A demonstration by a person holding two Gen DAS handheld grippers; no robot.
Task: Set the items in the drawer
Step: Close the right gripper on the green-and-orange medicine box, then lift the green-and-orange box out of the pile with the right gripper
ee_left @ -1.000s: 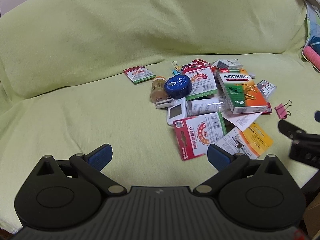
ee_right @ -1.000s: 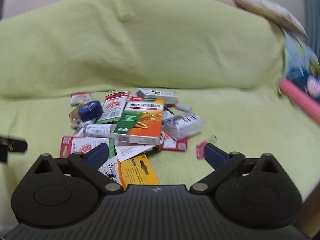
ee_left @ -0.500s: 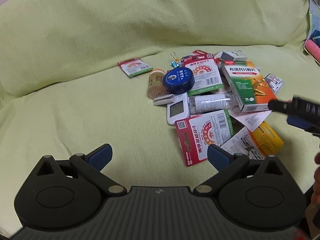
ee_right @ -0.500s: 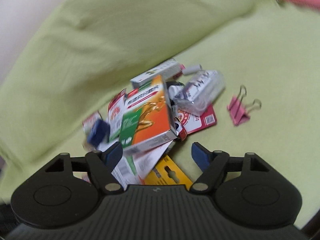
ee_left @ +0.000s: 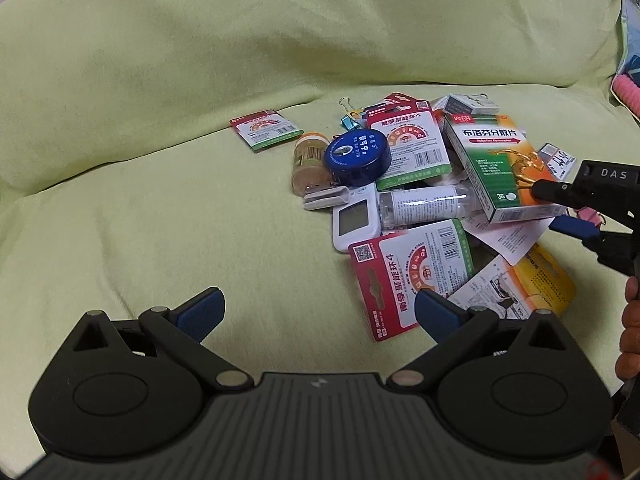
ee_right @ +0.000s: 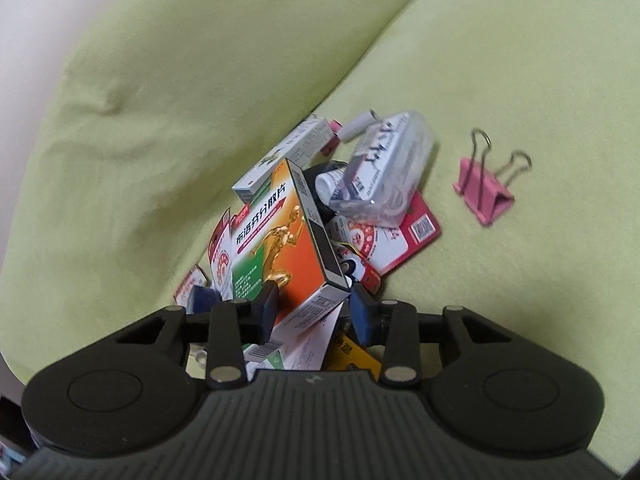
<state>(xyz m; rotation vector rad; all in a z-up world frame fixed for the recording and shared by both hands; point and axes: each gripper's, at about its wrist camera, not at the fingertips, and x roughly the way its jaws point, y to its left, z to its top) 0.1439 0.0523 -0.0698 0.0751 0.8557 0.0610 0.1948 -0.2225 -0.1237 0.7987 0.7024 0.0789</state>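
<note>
A green-covered sofa (ee_left: 160, 200) carries a heap of small goods on its seat. The left gripper (ee_left: 318, 312) hovers short of the heap, jaws wide apart, holding nothing. The right gripper (ee_right: 314, 308) has its blue pads on either side of the near corner of the orange-and-green box (ee_right: 276, 240), which lies atop the heap; whether they press it I cannot tell. A blue tin (ee_left: 357, 156) lies at the heap's left. A pink clip (ee_right: 488, 196) lies apart, right of the heap.
</note>
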